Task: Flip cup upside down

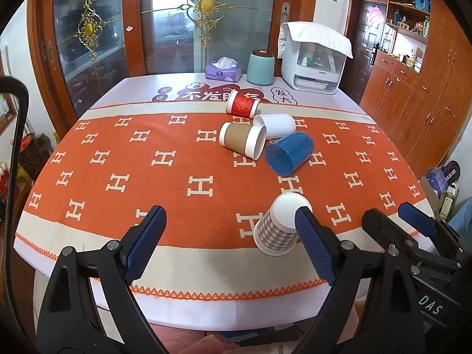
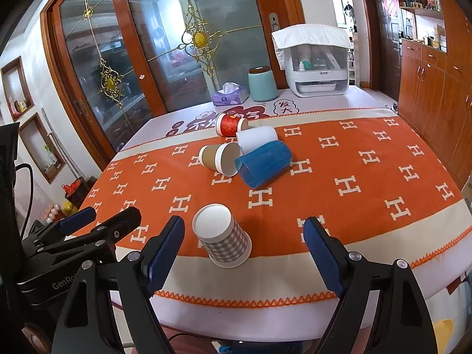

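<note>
A grey checked paper cup stands upside down near the table's front edge; it also shows in the right wrist view. Further back lie several cups on their sides: a blue plastic cup, a brown paper cup, a white cup and a red cup. My left gripper is open and empty, its right finger beside the checked cup. My right gripper is open and empty, its fingers either side of the checked cup, apart from it.
An orange patterned cloth covers the table. At the back stand a tissue box, a teal canister and a white appliance. Glass doors stand behind; wooden cabinets on the right.
</note>
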`<action>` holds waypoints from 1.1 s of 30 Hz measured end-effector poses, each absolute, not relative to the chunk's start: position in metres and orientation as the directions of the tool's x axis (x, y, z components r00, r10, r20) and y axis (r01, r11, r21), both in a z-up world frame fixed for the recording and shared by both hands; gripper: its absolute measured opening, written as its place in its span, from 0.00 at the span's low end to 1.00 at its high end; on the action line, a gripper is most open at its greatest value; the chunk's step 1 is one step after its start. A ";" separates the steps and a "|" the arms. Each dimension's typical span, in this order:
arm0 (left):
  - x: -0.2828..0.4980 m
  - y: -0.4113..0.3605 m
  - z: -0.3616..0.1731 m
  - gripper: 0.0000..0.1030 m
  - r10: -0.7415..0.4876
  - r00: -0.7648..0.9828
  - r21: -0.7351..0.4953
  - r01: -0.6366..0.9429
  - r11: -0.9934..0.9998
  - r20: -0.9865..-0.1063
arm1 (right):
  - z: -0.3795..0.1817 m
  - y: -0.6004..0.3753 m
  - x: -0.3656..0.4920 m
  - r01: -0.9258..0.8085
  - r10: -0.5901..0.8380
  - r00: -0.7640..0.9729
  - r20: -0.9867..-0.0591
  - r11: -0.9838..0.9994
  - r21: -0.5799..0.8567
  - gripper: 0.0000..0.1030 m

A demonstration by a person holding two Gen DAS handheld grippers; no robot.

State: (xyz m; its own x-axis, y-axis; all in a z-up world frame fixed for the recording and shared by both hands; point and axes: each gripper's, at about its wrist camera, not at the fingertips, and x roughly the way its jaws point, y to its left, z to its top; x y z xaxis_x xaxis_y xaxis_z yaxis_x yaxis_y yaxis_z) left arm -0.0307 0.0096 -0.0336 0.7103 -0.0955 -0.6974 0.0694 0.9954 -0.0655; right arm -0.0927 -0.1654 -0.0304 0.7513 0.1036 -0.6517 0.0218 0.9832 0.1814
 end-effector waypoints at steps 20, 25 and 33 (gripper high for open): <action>-0.034 0.011 -0.035 0.85 -0.085 0.707 -0.060 0.060 0.996 -0.702 | -0.031 -0.165 -0.093 0.021 0.105 0.750 -0.653 0.983 0.183 0.81; -0.035 0.011 -0.036 0.85 -0.080 0.706 -0.056 0.058 0.997 -0.704 | -0.033 -0.164 -0.093 0.022 0.106 0.749 -0.654 0.983 0.184 0.81; -0.035 0.012 -0.036 0.85 -0.080 0.708 -0.054 0.058 0.997 -0.702 | -0.035 -0.163 -0.093 0.021 0.107 0.748 -0.654 0.982 0.185 0.81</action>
